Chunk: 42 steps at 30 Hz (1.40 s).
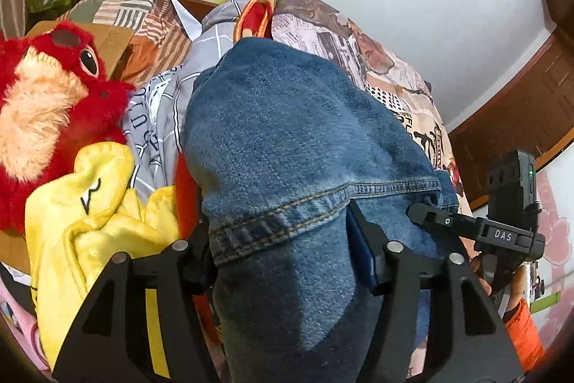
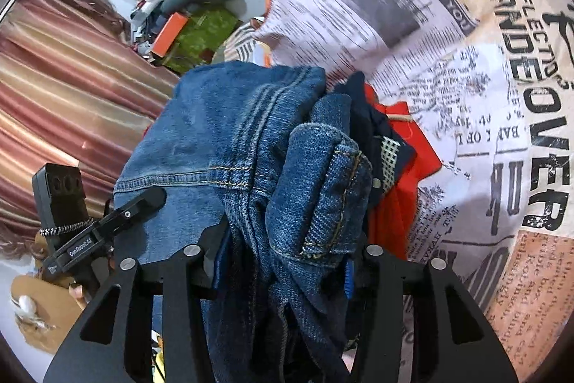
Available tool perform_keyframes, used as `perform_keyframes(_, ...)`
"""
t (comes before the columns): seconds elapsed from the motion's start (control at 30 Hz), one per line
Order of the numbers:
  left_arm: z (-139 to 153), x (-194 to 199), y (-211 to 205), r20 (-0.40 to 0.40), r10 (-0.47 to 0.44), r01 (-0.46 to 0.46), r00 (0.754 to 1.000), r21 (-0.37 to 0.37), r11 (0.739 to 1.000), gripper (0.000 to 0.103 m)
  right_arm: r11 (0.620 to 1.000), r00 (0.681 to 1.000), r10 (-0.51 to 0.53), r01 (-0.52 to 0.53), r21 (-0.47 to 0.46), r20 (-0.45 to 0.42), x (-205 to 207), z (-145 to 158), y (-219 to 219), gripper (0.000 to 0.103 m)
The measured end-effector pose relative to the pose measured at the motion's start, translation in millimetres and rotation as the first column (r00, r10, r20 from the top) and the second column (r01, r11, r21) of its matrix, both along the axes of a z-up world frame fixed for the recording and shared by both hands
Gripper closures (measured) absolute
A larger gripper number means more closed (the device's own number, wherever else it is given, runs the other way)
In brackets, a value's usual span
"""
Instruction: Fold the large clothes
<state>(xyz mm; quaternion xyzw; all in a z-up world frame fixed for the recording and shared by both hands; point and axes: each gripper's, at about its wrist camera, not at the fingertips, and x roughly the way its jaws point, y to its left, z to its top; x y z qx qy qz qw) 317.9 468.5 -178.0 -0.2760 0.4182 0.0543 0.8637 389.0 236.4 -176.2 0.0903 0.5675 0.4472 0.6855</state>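
White walls and dark wooden trim close in a bed spread with a newspaper-print bedsheet [image 2: 412, 34], its brown and cream panels carrying bold black lettering. Clutter along the left side of the bed: a red plush toy [image 1: 46, 110] with a pale muzzle, a yellow plush [image 1: 97, 214] slumped just below it, and a grey quilt [image 1: 158, 117] with white grid lines between them and the denim. Blue jeans [image 1: 287, 139] lie heaped lengthwise on the bed over the grey quilt and printed sheet, with a stitched hem band running across the near end. Left gripper [image 1: 283, 239] straddles that hem, denim filling the space between its black fingers; whether the pads actually press the cloth cannot be told from here. Right gripper [image 2: 283, 250] has a thick bunched fold of the jeans, seams and a rolled hem, packed between its fingers, the blue pad on the right side up against the cloth; it looks clenched on the denim. Red and navy garments [image 2: 394, 167] lie just beside the jeans on the sheet. Striped pink-and-gold curtain [image 2: 61, 88] hangs off to the left in the right wrist view. An orange sleeve [image 1: 523, 329] shows behind the right gripper's handle.
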Motion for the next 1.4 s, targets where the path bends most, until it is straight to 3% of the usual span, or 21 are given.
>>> perform_keyframes(0.13,12.6,-9.8,-18.5,-0.033,0.010,-0.007,0.999,0.086,0.996,0.028,0.998,0.998,0.009,-0.004,-0.069,0.067,-15.1,11.9,-8.2,0.051)
perform_keyframes(0.43,26.4,-59.3,-54.6,-0.058,0.042,-0.027,0.997,0.237,0.971,0.020,0.971,0.972,0.064,-0.009,-0.240,0.226,-58.0,27.3,-42.3,0.046)
perform_keyframes(0.53,25.4,-79.4,-70.2,-0.067,0.037,-0.017,0.997,0.280,0.960,0.018,0.965,0.966,0.065,0.003,-0.261,0.250,-69.4,26.9,-57.4,0.045)
perform_keyframes(0.67,28.1,-106.1,-88.2,-0.086,0.063,-0.035,0.994,0.300,0.953,0.018,0.958,0.974,0.058,0.008,-0.287,0.219,-79.9,25.7,-73.0,0.045)
perform_keyframes(0.83,51.4,-126.9,-111.5,-0.063,0.089,-0.059,0.994,0.377,0.925,0.018,0.970,0.958,0.047,0.024,-0.243,0.283,-108.1,59.7,-92.3,0.045)
perform_keyframes(0.9,74.0,-137.9,-125.2,-0.012,0.093,-0.080,0.996,0.406,0.910,0.018,0.977,0.937,0.049,0.027,-0.211,0.345,-123.4,83.5,-97.9,0.045)
perform_keyframes(1.1,148.1,-177.5,-172.4,0.175,0.065,-0.142,0.982,0.474,0.869,0.018,0.997,0.832,0.019,0.023,-0.068,0.554,-180.9,169.9,-119.5,0.045)
perform_keyframes(1.27,209.0,-223.1,-224.4,0.370,0.016,-0.221,0.929,0.518,0.827,0.018,0.995,0.738,-0.080,0.021,0.096,0.670,-230.3,227.5,-146.8,0.045)
perform_keyframes(1.33,224.7,-241.9,-243.2,0.436,0.014,-0.269,0.900,0.529,0.805,0.018,0.988,0.686,-0.127,0.023,0.152,0.717,-252.8,245.9,-158.7,0.045)
perform_keyframes(1.4,234.0,-259.5,-259.4,0.489,0.000,-0.294,0.872,0.523,0.800,0.018,0.983,0.629,-0.156,0.024,0.181,0.761,-274.0,257.4,-166.9,0.045)
